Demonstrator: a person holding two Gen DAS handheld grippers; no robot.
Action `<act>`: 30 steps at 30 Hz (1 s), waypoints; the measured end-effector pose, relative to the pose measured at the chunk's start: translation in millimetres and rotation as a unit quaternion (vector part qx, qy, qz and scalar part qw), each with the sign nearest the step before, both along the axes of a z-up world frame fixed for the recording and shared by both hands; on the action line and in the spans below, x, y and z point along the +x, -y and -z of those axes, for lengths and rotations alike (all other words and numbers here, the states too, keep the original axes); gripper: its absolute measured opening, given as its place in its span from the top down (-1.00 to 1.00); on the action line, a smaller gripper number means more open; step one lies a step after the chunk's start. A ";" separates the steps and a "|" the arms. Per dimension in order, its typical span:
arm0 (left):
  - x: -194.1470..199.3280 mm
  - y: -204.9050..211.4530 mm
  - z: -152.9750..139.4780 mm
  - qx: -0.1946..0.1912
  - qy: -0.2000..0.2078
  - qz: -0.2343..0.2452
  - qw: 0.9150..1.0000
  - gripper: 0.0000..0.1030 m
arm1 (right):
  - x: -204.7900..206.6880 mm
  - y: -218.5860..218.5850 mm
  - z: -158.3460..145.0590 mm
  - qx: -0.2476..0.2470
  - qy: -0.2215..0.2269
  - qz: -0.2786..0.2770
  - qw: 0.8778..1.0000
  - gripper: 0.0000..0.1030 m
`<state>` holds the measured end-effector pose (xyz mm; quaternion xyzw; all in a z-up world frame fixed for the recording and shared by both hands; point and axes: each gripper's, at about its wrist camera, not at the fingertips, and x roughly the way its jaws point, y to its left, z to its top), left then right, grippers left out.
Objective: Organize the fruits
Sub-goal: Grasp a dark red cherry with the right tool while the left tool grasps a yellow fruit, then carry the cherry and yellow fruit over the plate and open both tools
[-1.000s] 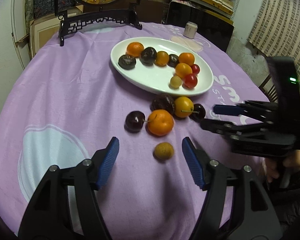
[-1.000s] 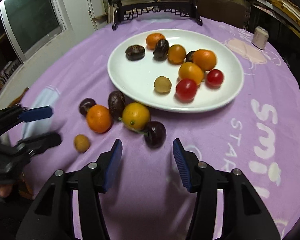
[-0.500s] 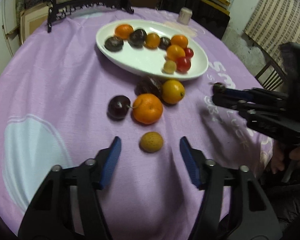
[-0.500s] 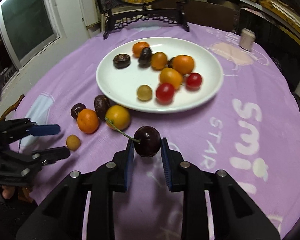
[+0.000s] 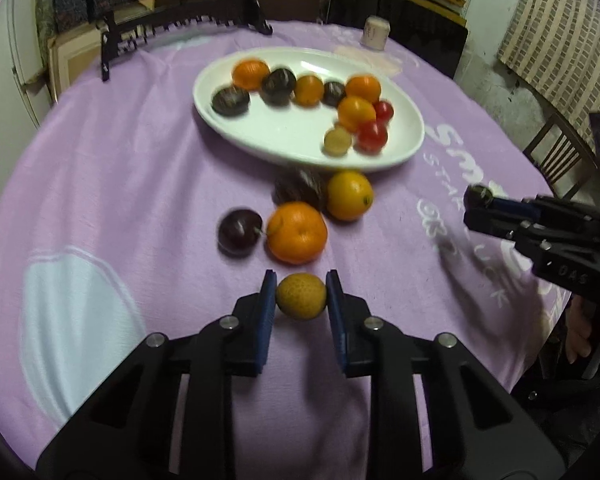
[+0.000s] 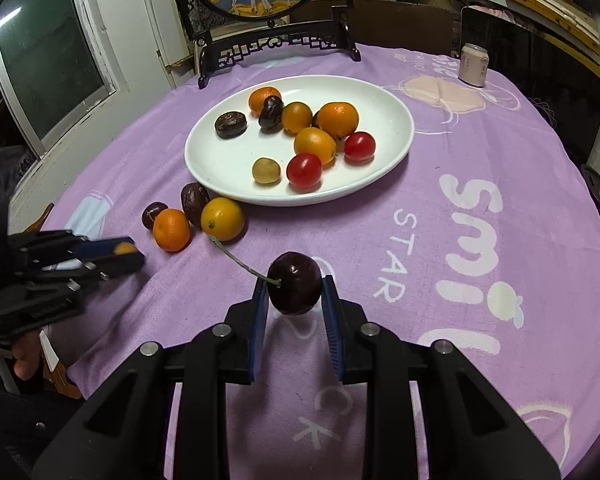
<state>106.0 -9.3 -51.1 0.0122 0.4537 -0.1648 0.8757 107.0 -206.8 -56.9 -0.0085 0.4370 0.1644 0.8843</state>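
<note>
Simultaneously gripping two loose fruits: left gripper (image 5: 301, 295) clenching a small tan longan (image 5: 301, 296), blue fingers (image 5: 266, 312) pinching its sides just off the purple-clothed desk (image 5: 100, 168); right gripper (image 6: 295, 298) clasping a dark cherry (image 6: 295, 288), stem trailing left, raised clear. Likely heading for the white plate (image 6: 396, 120), gathering strays with fruit already sitting there.

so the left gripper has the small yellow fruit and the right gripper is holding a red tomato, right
Not quite. The left gripper does hold the small yellow fruit, but the right gripper is holding a dark cherry with a stem, not a red tomato. The right wrist view shows it between the fingers; both tomatoes sit on the plate.
</note>
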 end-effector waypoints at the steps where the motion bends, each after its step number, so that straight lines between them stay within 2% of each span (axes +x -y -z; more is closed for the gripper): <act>1: -1.2 -2.2 -5.1 -0.001 0.006 -0.003 1.000 0.51 | -0.1 0.2 0.1 0.001 0.000 0.000 1.000 0.47; 15: 10.2 -9.5 -36.0 0.005 0.048 -0.009 0.999 0.51 | 2.2 -5.4 -3.2 -0.002 0.001 -0.004 1.000 0.47; 19: 25.6 -4.7 -52.5 0.017 0.075 -0.007 0.997 0.51 | 11.4 -15.1 -13.4 -0.001 0.012 -0.015 1.000 0.47; 21: 39.0 -2.9 -59.9 0.018 0.084 -0.009 0.996 0.51 | 20.8 -21.1 -20.4 0.003 0.018 -0.020 1.000 0.47; 25: 89.7 4.8 -69.3 0.016 0.076 -0.028 0.997 0.51 | 53.2 -33.3 -37.2 0.002 0.031 -0.027 0.999 0.47; 30: 162.4 14.0 -60.1 0.003 0.044 -0.074 0.996 0.50 | 114.8 -53.1 -40.4 -0.016 0.030 -0.019 0.999 0.47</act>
